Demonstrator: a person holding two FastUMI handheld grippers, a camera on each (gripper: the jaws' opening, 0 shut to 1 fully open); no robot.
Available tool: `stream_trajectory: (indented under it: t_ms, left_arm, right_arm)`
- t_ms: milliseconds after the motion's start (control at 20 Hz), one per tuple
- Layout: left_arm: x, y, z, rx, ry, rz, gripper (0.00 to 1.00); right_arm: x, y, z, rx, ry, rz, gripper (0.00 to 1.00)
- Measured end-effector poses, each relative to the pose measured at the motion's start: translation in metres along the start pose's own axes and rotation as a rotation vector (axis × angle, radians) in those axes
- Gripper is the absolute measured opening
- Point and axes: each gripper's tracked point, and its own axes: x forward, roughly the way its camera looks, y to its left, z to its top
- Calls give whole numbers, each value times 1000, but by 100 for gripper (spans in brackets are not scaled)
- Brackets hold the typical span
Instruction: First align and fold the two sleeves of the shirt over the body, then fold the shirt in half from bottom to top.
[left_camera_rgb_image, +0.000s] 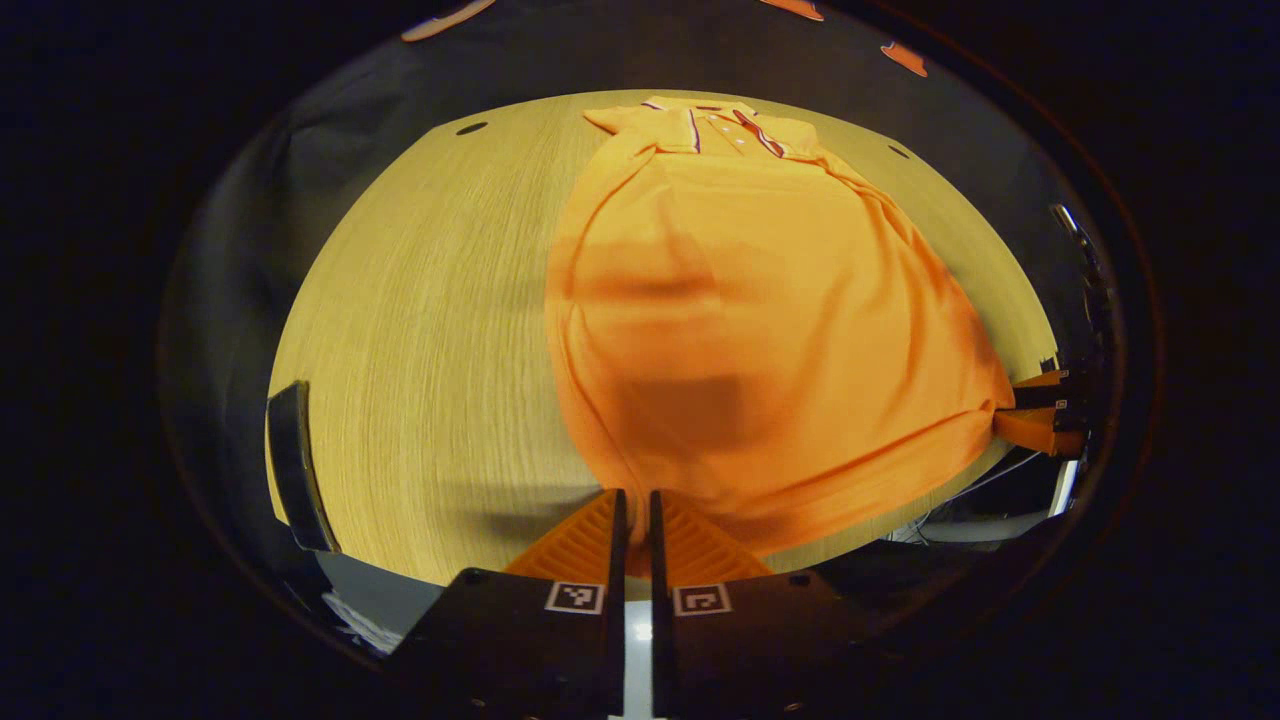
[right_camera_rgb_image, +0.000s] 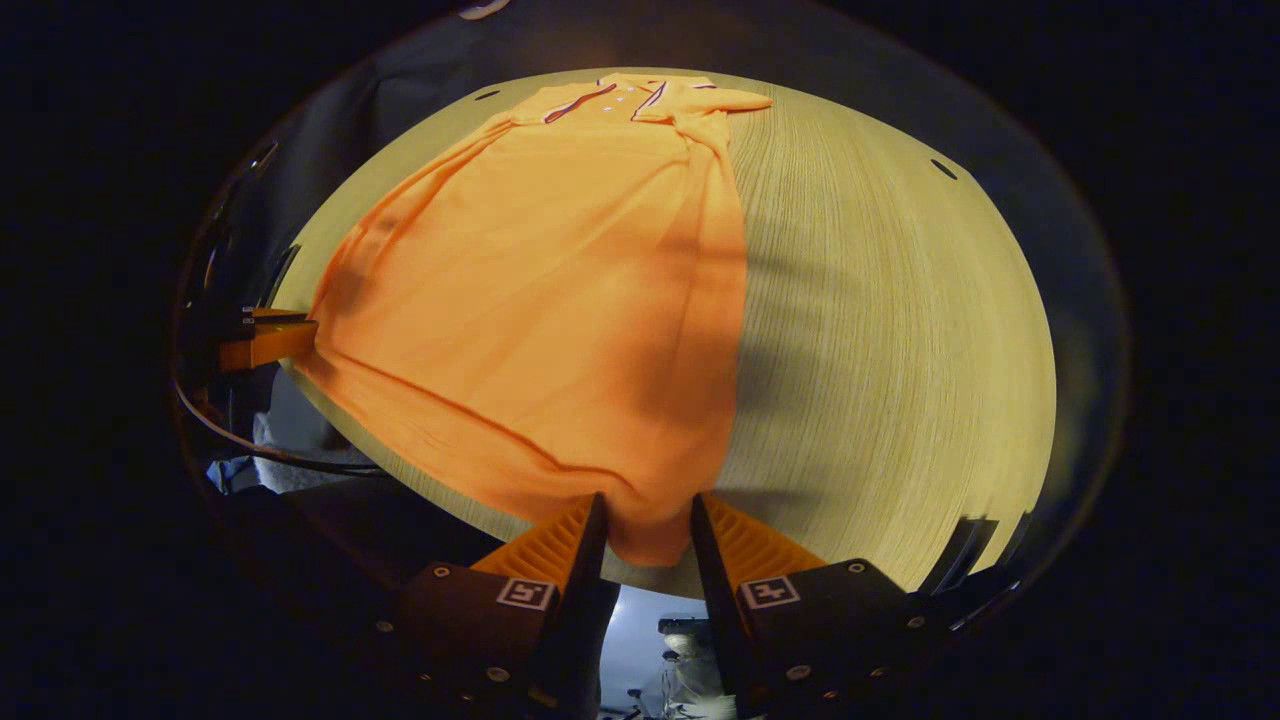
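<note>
Now an orange shirt (left_camera_rgb_image: 760, 330) lies flat on a pale wooden table (left_camera_rgb_image: 420, 360), collar (left_camera_rgb_image: 715, 125) at the far edge and hem (right_camera_rgb_image: 470, 440) at the near edge, with both sleeves apparently already folded in over the body. The left gripper (left_camera_rgb_image: 638, 515) sits at one bottom corner of the hem, its jaws pinched almost together on the fabric edge. The right gripper (right_camera_rgb_image: 647, 530) is at the other bottom corner, jaws parted wider with a bunch of hem cloth between them; whether both fingers press on it cannot be told. The shirt looks light, soft and floppy, so it will likely sag and wrinkle when lifted. Holding both hem corners evenly seems the best grip for carrying the bottom toward the collar.
</note>
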Motion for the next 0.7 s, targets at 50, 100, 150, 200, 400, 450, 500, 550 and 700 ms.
stream_trajectory:
  t_ms: [50,100,150,200,400,450,500,550,700]
  left_arm:
    - [1,1,0,17,8,-3,8]
    - [3,2,0,-31,7,-11,8]
    - [-1,3,0,-90,21,-26,8]
    - [-8,3,6,-133,16,-47,8]
    - [3,-6,9,-186,64,-137,1]
    - [1,-6,9,-194,60,-149,1]
    - [0,-6,14,-195,58,-153,1]
    - [-4,-4,20,-188,53,-158,1]
    - [-16,-2,46,-168,14,-176,1]
  right_arm:
    - [1,-3,3,40,-9,1,41]
    - [1,-2,1,120,-4,8,32]
    - [1,-3,3,173,-3,25,12]
    - [2,4,3,217,2,66,10]
    - [3,21,10,351,-4,152,2]
    - [2,22,13,365,-9,143,2]
    - [-1,23,17,356,-14,155,2]
    - [-5,24,24,349,-30,153,2]
    - [-17,24,46,327,-64,161,2]
